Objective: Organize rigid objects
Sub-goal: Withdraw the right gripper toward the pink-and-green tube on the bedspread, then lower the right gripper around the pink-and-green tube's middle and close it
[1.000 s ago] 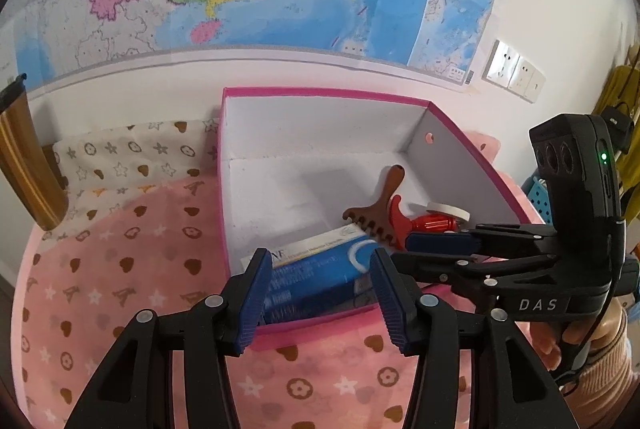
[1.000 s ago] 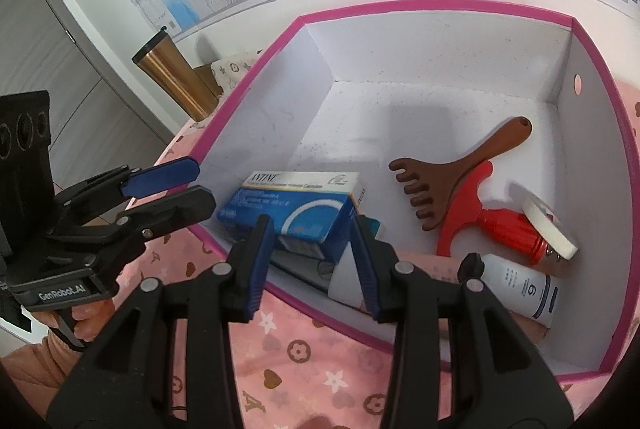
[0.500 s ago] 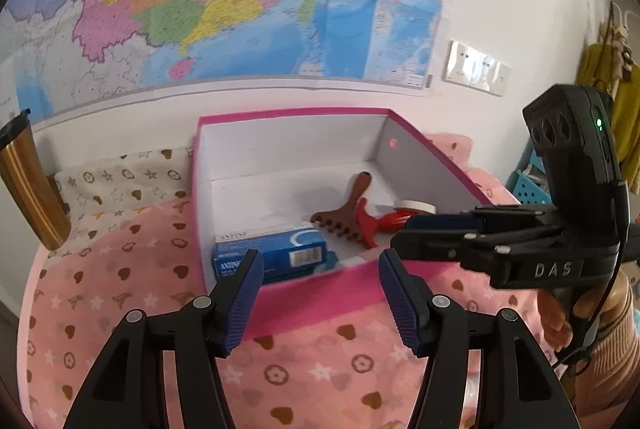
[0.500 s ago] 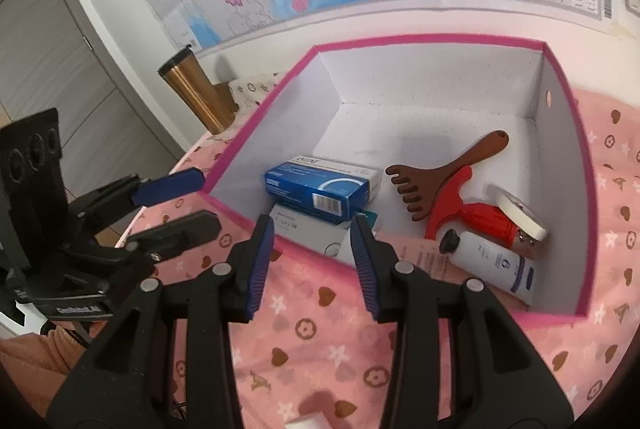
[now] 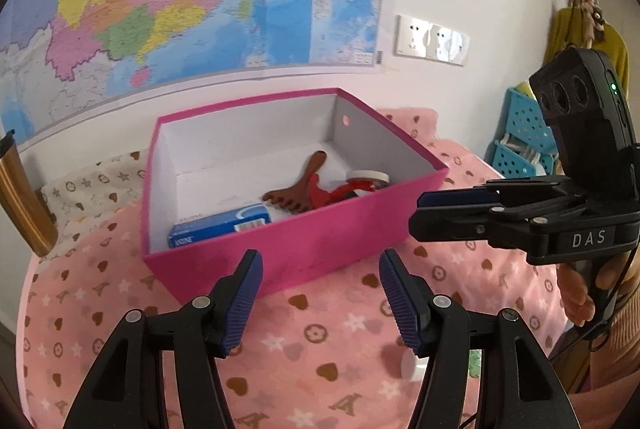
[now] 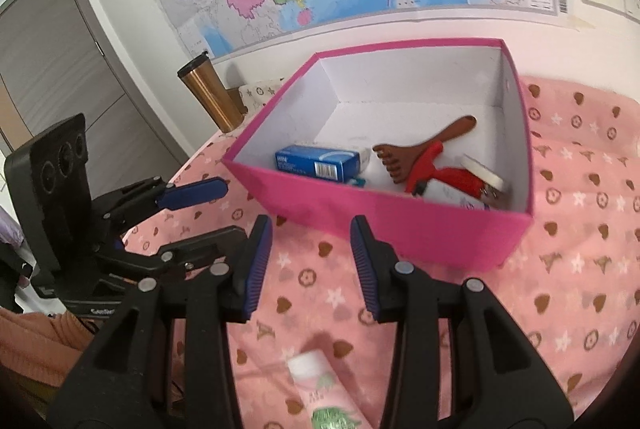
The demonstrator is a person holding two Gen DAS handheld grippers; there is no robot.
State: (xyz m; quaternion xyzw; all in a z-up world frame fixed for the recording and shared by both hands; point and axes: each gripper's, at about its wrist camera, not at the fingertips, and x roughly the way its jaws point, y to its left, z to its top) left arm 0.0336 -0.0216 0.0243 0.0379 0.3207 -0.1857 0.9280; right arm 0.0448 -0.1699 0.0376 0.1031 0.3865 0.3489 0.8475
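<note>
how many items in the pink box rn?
6 visible: blue carton on the left atop a white box, brown wooden comb mid-floor, red-handled tool, tape roll and white tube at right. The near wall may hide more.

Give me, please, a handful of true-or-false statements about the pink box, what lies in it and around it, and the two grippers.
1. The blue carton lies inside the pink box. True.
2. The right gripper holds the brown comb. False: its jaws are empty, and the comb lies in the box.
3. A gold tumbler stands outside the box. True.
4. The left gripper grips the box wall. False: its jaws are open, short of the box.
5. A pink tube lies on the cloth. True.
</note>
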